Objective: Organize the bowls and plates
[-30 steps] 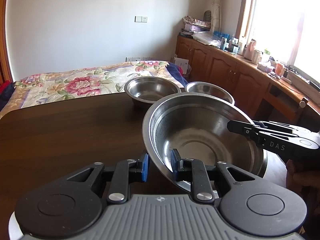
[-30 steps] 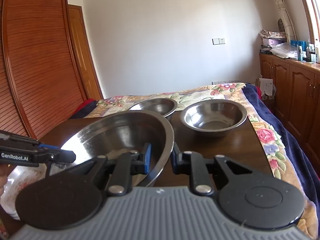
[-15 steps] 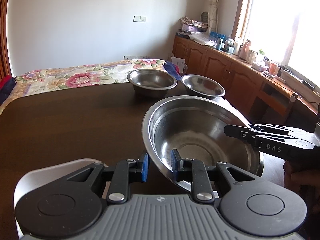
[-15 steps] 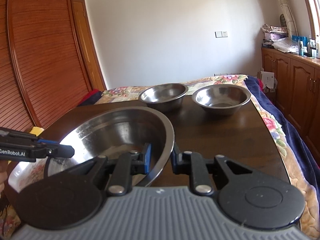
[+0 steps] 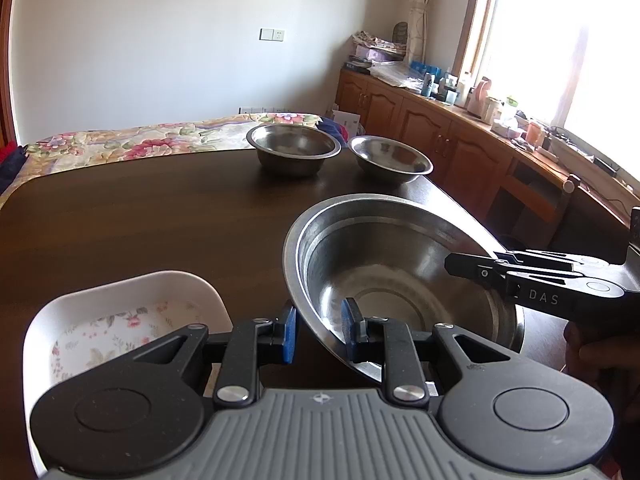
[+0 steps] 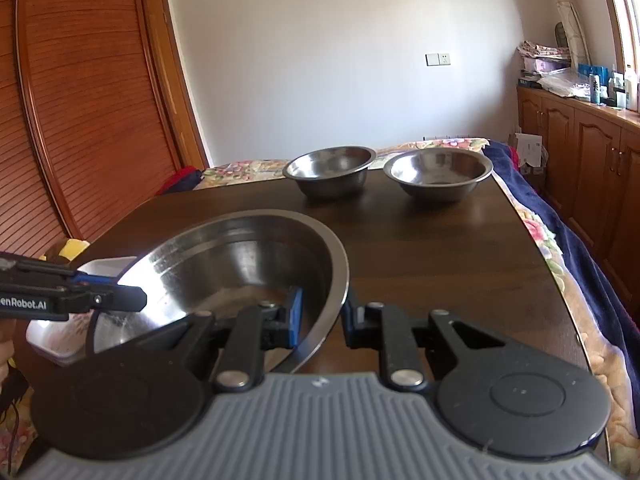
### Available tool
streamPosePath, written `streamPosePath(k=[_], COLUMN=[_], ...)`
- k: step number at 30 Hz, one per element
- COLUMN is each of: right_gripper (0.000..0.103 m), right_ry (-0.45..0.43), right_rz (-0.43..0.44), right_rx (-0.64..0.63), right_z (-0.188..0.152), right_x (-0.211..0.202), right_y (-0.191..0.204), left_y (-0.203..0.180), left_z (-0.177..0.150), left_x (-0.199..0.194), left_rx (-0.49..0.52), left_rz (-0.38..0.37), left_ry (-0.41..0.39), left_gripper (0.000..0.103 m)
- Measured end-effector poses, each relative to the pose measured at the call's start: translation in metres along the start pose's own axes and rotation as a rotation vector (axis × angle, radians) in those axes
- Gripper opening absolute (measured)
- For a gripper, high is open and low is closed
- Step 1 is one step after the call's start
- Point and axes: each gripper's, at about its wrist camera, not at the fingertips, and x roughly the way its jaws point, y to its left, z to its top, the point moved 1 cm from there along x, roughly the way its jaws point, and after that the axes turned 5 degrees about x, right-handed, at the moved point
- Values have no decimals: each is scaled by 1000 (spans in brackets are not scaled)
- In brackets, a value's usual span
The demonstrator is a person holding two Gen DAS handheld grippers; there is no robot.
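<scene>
**Steel basin pinched from both sides above the table**

Steel was the stuff of the big basin (image 5: pixel 404 280), which was gripped at two spots on its rim. The left gripper (image 5: pixel 318 330) was pinched on the near rim, one blue pad outside the wall and one inside. The right gripper (image 6: pixel 320 318) was pinched on the opposite rim in the same way. The basin was tilted, its left edge higher in the left wrist view. Whether it touched the dark table (image 5: pixel 140 220) could not be told.

A white dish (image 5: pixel 120 320) with a flower pattern was seen just beside the basin, partly under it in the right wrist view. Two smaller steel bowls (image 6: pixel 330 170) (image 6: pixel 438 174) were set side by side at the far edge of the table, close together, well apart from the basin. A flowered bedspread (image 5: pixel 132 142) was seen beyond the table.
</scene>
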Motion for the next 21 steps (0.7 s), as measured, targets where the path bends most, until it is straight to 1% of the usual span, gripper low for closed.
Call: streamPosePath(k=[11, 21], right_gripper=[23, 23], right_ry=[-1, 13], right_rz=[-8, -10], right_rx=[-5, 0], right_z=[-5, -8], right_x=[-7, -3], right_y=[4, 4], left_y=[0, 0], left_z=[-6, -9], left_x=[-3, -1], left_rx=[7, 4], left_rz=[-6, -7], left_ry=[1, 12], left_gripper=[25, 25])
